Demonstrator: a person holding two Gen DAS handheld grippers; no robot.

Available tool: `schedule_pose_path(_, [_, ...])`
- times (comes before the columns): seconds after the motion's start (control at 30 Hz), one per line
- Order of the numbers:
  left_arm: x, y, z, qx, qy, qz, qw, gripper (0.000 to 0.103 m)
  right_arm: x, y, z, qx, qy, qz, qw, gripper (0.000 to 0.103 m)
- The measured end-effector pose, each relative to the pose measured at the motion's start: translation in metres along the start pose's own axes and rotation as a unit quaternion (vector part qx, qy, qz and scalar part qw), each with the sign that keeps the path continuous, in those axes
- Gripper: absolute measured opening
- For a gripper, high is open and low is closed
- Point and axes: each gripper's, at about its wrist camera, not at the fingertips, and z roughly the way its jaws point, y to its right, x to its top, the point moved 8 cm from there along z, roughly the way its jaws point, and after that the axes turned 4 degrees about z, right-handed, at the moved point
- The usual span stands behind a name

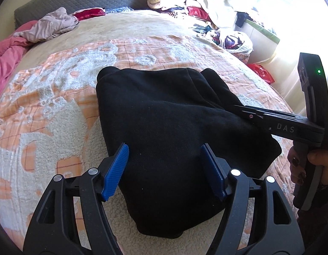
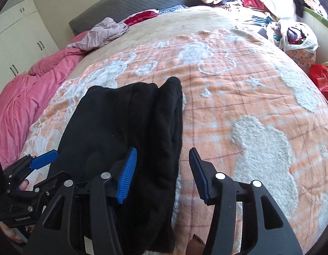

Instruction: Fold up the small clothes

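Note:
A black garment [image 1: 168, 131] lies folded on the orange-and-white blanket [image 1: 57, 97]; it also shows in the right wrist view [image 2: 125, 127]. My left gripper [image 1: 165, 171] is open and empty, its blue pads [image 1: 117, 170] hovering over the garment's near end. My right gripper [image 2: 162, 175] is open and empty over the garment's right edge; its left pad [image 2: 126, 175] is above the cloth and its right pad above the blanket. The right gripper also shows side-on in the left wrist view [image 1: 244, 108], at the garment's right side. The left gripper's pad shows at the left of the right wrist view [image 2: 43, 159].
A pink quilt [image 2: 25, 97] and a beige garment [image 1: 51, 24] lie at the far left. A heap of mixed clothes [image 1: 181, 0] sits at the far right by the window. A bag of clothes [image 2: 295, 36] and a red bag [image 2: 321, 80] stand off the bed's right edge.

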Motion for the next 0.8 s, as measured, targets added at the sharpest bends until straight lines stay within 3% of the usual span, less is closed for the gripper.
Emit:
schedule_pose_path(0.23, [-0.005,-0.001,-0.013,-0.011,0.005,-0.013,0.9998,0.064,0.001,-0.001,-0.035,0.005,0.056,0.018,0.998,0.074])
schedule_pose_path(0.37, [-0.007,-0.003,-0.024,-0.014,0.013,-0.018,0.9996,0.066,-0.002,-0.009,-0.062,-0.002,0.104,0.004,0.995,0.095])
schedule_pose_path(0.6, [-0.012,-0.008,-0.051,-0.002,0.039,-0.020,0.9990,0.082,-0.021,-0.022,-0.098,-0.009,0.177,-0.015,0.984,0.098])
schedule_pose_path(0.67, [-0.014,-0.011,-0.060,0.000,0.048,-0.024,0.9986,0.094,-0.027,-0.025,-0.110,-0.003,0.198,-0.014,0.980,0.098])
schedule_pose_path(0.8, [-0.019,-0.017,-0.077,0.006,0.065,-0.037,0.9971,0.093,-0.044,-0.029,-0.131,0.004,0.229,-0.013,0.973,0.098])
